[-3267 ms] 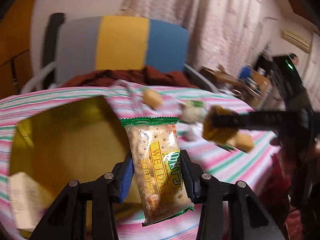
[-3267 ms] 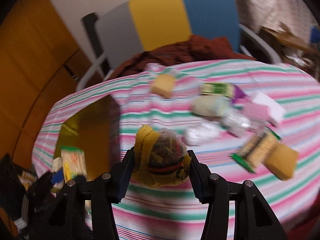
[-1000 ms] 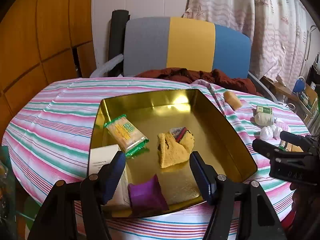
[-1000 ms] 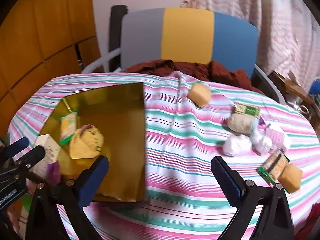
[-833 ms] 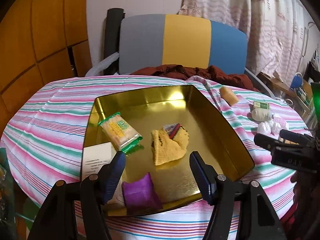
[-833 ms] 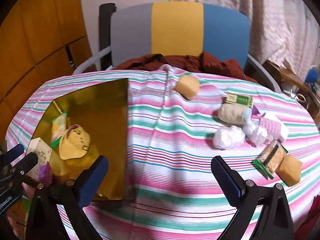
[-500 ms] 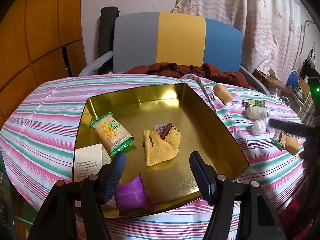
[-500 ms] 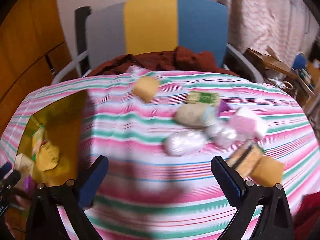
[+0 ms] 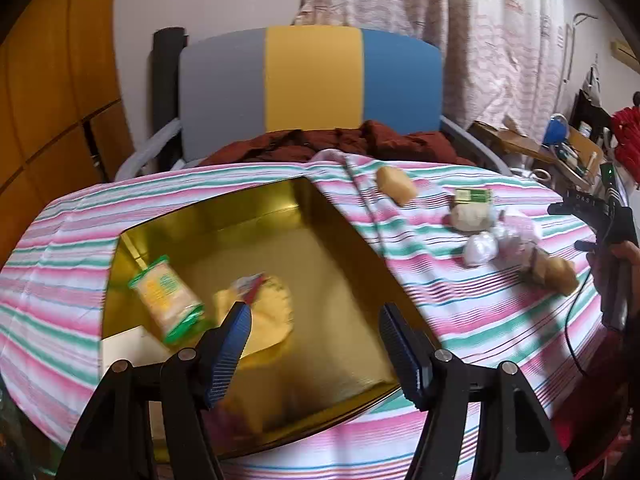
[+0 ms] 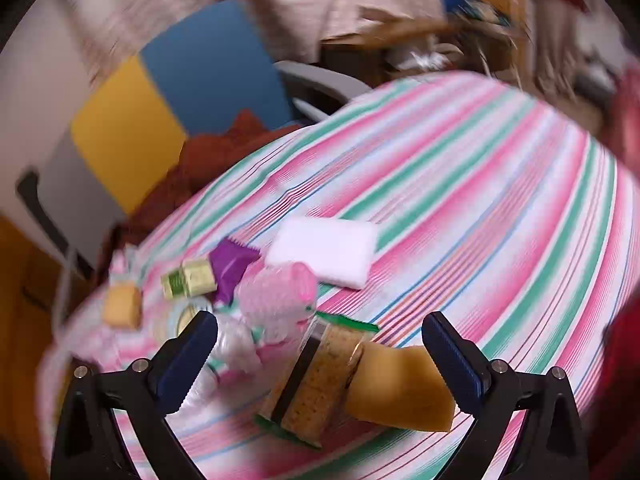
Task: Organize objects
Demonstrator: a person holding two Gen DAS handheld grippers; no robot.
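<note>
A gold tray [image 9: 344, 236] lies on the striped tablecloth and holds a cracker packet [image 9: 166, 296], a yellow wrapped snack [image 9: 272, 308] and a white box [image 9: 124, 344]. My left gripper [image 9: 314, 346] hovers open over the tray's near part, holding nothing. My right gripper [image 10: 320, 356] is open above a cluster of loose items: a cracker packet [image 10: 316, 384], a tan cake piece [image 10: 396, 388], a pink wrapped item [image 10: 280, 296], a clear wrapped item [image 10: 232, 344], a white block [image 10: 324, 250], a purple packet [image 10: 230, 266] and a green-labelled packet [image 10: 188, 280].
A chair [image 9: 312, 92] with grey, yellow and blue panels stands behind the table, with a dark red cloth [image 9: 340, 144] on its seat. Another tan cake piece [image 9: 396, 186] lies beside the tray. A hand [image 9: 624, 256] holds the right gripper's body at the right edge.
Both grippers let go of their items into the tray earlier. Since then my right gripper swung right and down over the loose cluster. My left gripper shifted slightly right over the tray.
</note>
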